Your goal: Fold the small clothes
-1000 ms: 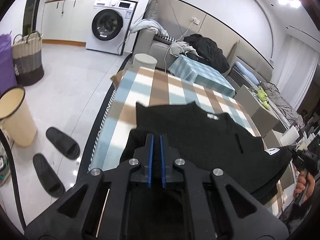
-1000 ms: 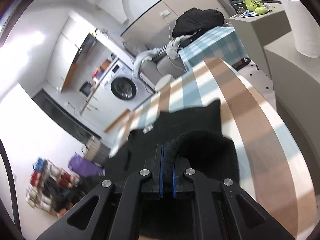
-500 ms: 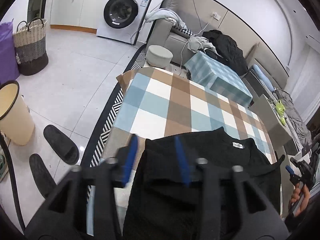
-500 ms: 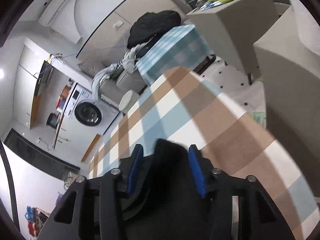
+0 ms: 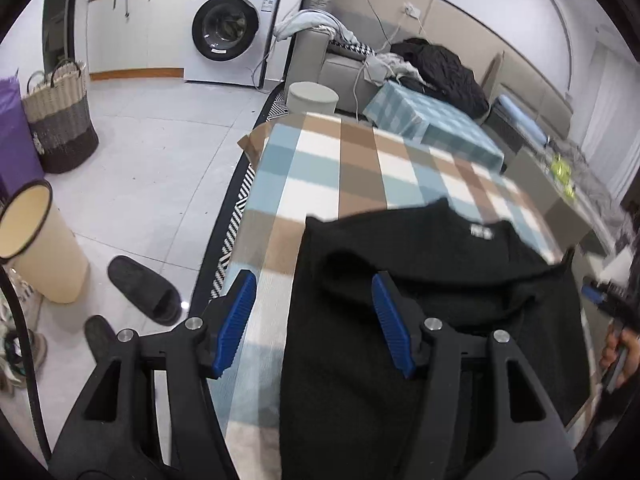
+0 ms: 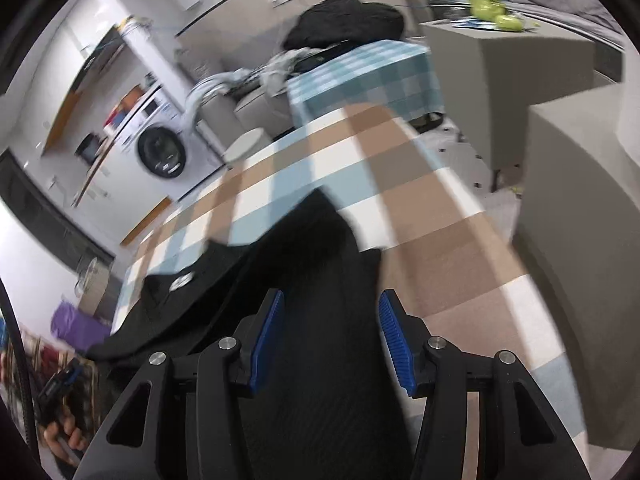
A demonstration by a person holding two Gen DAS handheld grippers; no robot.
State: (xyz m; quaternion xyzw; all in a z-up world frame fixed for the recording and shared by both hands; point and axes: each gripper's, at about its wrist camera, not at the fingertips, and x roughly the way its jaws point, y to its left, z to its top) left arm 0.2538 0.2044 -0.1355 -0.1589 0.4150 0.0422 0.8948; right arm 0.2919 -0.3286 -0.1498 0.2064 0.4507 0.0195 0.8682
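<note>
A second ago both my grippers were pinched on the black top [image 5: 420, 280]; now the left hand-held gripper [image 5: 316, 320] and the right hand-held gripper [image 6: 332, 336] stand wide, holding nothing, with the garment dropped flat on the checked bench [image 5: 320, 176]. On the floor, a cream bin [image 5: 36, 248] and a woven basket [image 5: 60, 120] stand open, contents not visible. The top is dark ribbed knit, a white neck label [image 5: 482, 232] showing.

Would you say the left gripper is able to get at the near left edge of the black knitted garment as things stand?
Probably yes: the left gripper is open, straddling that edge of the black knitted garment on the checked tablecloth, with nothing between.
</note>
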